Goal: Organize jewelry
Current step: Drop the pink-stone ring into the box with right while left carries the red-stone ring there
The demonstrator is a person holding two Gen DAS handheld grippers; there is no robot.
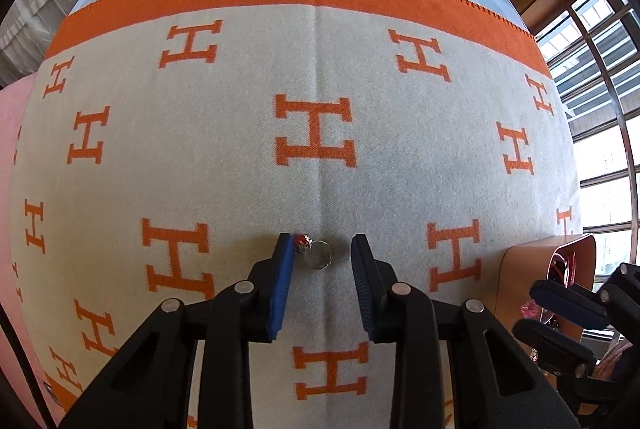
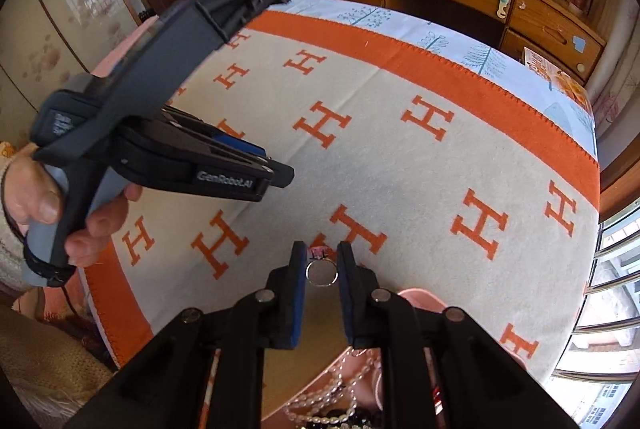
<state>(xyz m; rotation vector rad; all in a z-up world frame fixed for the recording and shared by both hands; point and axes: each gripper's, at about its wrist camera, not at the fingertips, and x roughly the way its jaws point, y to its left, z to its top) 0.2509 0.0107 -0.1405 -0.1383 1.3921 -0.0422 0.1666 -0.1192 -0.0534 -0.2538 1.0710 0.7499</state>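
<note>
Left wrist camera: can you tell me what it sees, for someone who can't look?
The open left gripper hovers around a silver ring with a red stone lying on a grey blanket patterned with orange H letters. At the right edge, the right gripper reaches over a pink jewelry box.
</note>
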